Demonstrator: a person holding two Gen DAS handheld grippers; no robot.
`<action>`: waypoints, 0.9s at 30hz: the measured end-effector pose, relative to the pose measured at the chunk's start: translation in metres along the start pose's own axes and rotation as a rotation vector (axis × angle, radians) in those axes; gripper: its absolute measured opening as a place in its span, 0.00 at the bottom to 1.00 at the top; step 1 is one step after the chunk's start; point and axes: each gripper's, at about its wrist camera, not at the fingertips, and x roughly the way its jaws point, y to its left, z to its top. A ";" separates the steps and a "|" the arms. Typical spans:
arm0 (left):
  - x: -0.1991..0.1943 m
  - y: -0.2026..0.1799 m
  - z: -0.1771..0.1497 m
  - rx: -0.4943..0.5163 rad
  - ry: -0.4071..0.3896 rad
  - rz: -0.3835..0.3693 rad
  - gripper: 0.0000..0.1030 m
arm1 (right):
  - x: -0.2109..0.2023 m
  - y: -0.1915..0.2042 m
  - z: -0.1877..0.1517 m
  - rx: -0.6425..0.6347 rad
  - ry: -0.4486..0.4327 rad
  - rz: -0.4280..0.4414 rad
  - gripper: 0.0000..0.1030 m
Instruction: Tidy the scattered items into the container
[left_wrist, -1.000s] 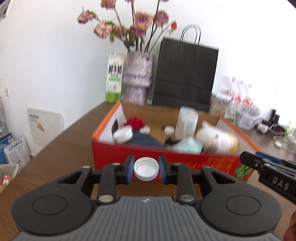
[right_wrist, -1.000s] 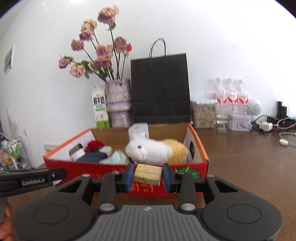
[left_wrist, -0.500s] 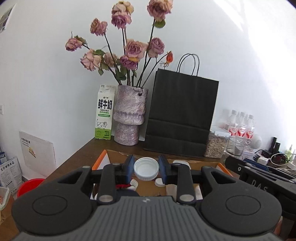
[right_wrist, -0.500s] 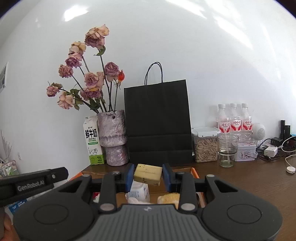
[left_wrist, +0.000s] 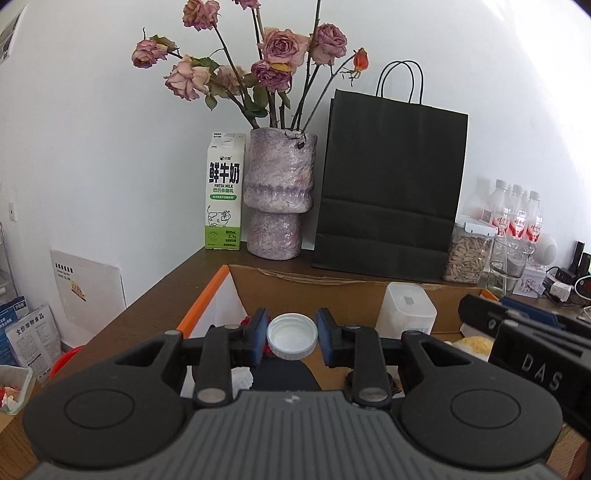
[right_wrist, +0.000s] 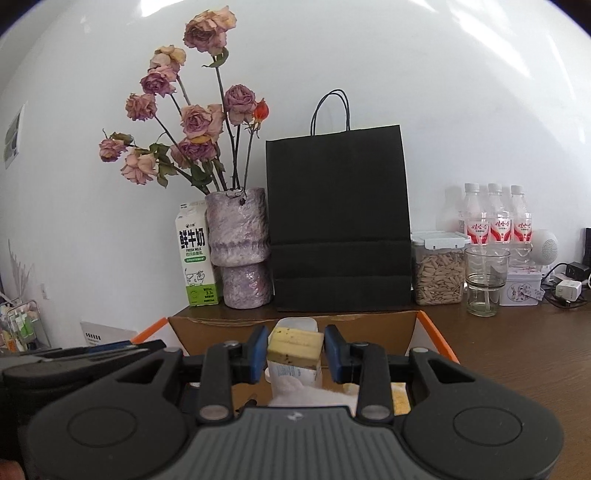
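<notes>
1. Over the cardboard box by the surface's back edge: left tongs clamped on a white bottle cap.
2. Right tongs clamped on a yellow sponge block, also above the box.
3. Step in hand: carry-over done, drop pending.
4. Next: part both tongs so cap and block fall inside, clear of the white jar.
</notes>
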 end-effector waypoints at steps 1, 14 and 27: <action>0.000 -0.001 -0.001 0.002 0.002 0.003 0.28 | 0.000 0.000 0.000 0.001 -0.001 -0.004 0.31; -0.029 0.011 -0.005 -0.046 -0.157 0.112 1.00 | -0.024 -0.008 -0.002 0.004 -0.046 -0.054 1.00; -0.035 0.011 -0.019 -0.011 -0.139 0.108 1.00 | -0.038 -0.002 -0.012 -0.037 -0.062 -0.078 1.00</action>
